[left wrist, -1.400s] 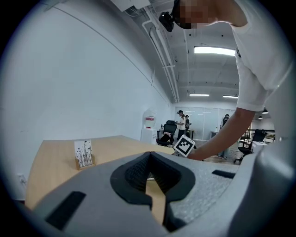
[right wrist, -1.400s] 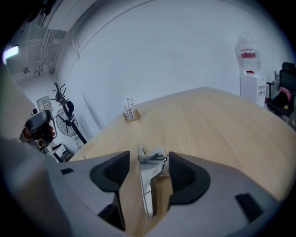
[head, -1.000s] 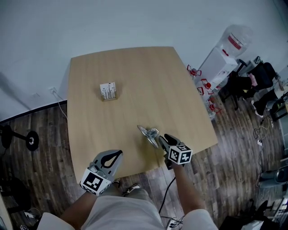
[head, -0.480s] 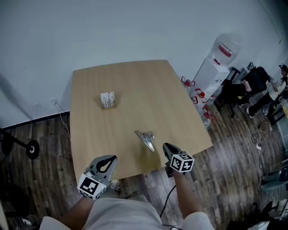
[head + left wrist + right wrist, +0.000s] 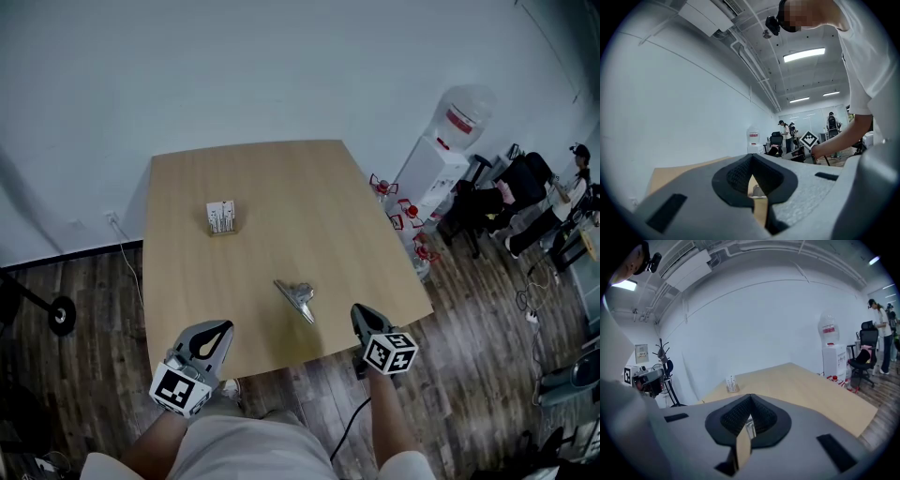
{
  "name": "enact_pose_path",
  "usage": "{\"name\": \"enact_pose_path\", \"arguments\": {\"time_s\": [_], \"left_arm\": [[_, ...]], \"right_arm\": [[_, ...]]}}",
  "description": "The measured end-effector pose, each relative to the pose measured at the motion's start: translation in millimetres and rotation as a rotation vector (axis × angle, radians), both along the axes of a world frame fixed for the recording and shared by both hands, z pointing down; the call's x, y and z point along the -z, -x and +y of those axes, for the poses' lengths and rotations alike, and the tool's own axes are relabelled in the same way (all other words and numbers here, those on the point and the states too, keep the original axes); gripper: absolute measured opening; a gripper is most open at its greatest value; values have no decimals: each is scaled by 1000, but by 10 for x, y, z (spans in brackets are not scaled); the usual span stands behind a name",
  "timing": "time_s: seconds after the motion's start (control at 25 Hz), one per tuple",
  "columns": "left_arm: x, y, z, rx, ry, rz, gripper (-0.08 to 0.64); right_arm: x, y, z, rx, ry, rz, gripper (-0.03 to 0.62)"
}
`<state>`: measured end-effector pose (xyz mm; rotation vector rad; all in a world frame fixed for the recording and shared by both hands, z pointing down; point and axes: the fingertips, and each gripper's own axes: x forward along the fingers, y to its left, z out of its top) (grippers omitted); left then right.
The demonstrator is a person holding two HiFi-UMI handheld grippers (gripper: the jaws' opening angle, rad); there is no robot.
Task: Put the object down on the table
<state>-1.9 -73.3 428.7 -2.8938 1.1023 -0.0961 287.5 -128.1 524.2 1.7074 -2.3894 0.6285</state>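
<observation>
Shiny metal object (image 5: 298, 297) is lying on the wooden worktop (image 5: 262, 178), toward the near edge, so the job looks done imo. Only risk I see: the right claw (image 5: 360, 313) hangs just beside that edge, so a careless swing could knock it off. Right claw and left claw (image 5: 221, 330) are both clenched on nothing. Count: one metal object, one little white box (image 5: 220, 217), two claws.

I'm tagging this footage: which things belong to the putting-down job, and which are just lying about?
Job in hand: metal clip, table, right gripper.
Lying about: small white box, water cooler.
</observation>
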Motion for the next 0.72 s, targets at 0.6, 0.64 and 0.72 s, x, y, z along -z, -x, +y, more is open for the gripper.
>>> {"name": "enact_pose_path", "arguments": {"time_s": [0.6, 0.64, 0.72], "left_arm": [[386, 25, -389, 29, -48, 62, 5], [410, 38, -414, 32, -51, 65, 5], [457, 73, -462, 39, -56, 71, 5]], "right_arm": [[1215, -246, 27, -52, -228, 44, -3], [1297, -268, 57, -59, -244, 47, -3], [1459, -296, 122, -69, -278, 63, -3]]}}
